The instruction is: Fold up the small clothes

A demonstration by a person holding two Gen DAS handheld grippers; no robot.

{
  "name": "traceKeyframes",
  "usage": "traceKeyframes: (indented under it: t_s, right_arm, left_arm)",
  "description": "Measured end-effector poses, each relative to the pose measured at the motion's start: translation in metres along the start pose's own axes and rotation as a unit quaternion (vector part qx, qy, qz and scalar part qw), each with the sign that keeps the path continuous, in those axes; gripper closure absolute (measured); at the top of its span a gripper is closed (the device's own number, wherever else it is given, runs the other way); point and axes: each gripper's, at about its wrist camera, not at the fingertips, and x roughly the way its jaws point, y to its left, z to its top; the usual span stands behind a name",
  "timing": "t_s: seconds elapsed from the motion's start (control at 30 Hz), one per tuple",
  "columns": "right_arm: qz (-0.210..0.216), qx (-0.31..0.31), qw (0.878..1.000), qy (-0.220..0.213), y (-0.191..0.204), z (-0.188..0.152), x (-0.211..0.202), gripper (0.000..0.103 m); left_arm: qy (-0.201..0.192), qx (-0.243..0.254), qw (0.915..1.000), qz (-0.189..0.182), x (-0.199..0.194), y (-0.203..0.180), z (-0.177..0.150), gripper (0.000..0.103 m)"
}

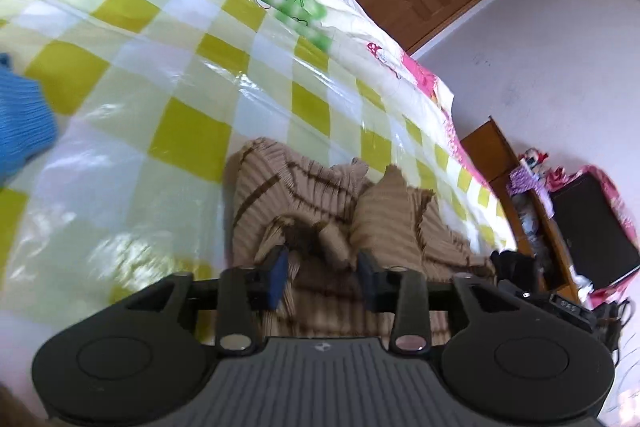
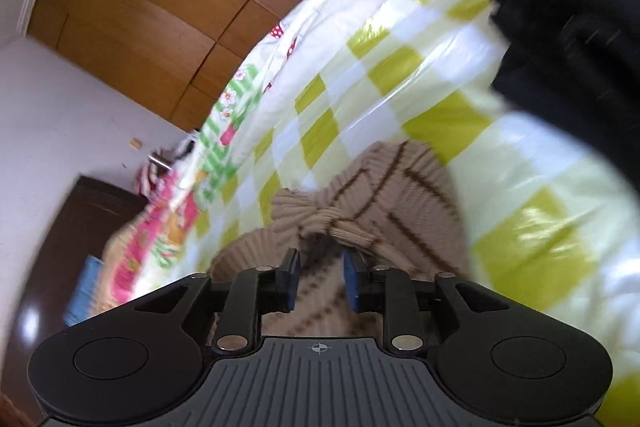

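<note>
left wrist view: left gripper (image 1: 322, 277) jaws parted, nothing clamped, over the crumpled tan striped knit garment (image 1: 320, 203) on the checked bedspread (image 1: 160, 67). right wrist view: right gripper (image 2: 322, 281) jaws parted, released, above the same garment (image 2: 380, 195).

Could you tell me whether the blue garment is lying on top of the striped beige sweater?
No, the blue garment lies apart on the checked bedcover, well left of the striped beige sweater.
</note>
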Motion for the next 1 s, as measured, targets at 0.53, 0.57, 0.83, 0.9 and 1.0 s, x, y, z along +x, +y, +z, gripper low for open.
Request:
traceKeyframes:
  t_s: [0.53,0.57,0.83,0.9,1.0]
  right_arm:
    - [-0.143,-0.517,0.844,-0.005,0.091,-0.040,0.062,0.051]
    - [-0.150,-0.530,0.834,0.000,0.093,-0.042,0.072,0.052]
    - [-0.145,-0.243,0.959,-0.029,0.049,0.048,0.076,0.052]
    - [-0.113,-0.159,0.980,-0.028,0.027,0.061,0.062,0.052]
    - [-0.104,-0.156,0.982,-0.028,0.017,0.051,0.034,0.052]
  left_arm:
    - [-0.022,0.366,0.9159,0.164,0.027,-0.085,-0.025,0.040]
    - [-0.021,0.388,0.9053,0.172,0.034,-0.089,-0.026,0.040]
    - [-0.069,0.151,0.9708,0.173,0.050,-0.037,0.044,0.039]
    - [-0.082,0.050,0.9833,0.154,0.038,-0.010,0.055,0.039]
    - [-0.081,0.042,0.9836,0.156,0.020,0.000,0.044,0.039]
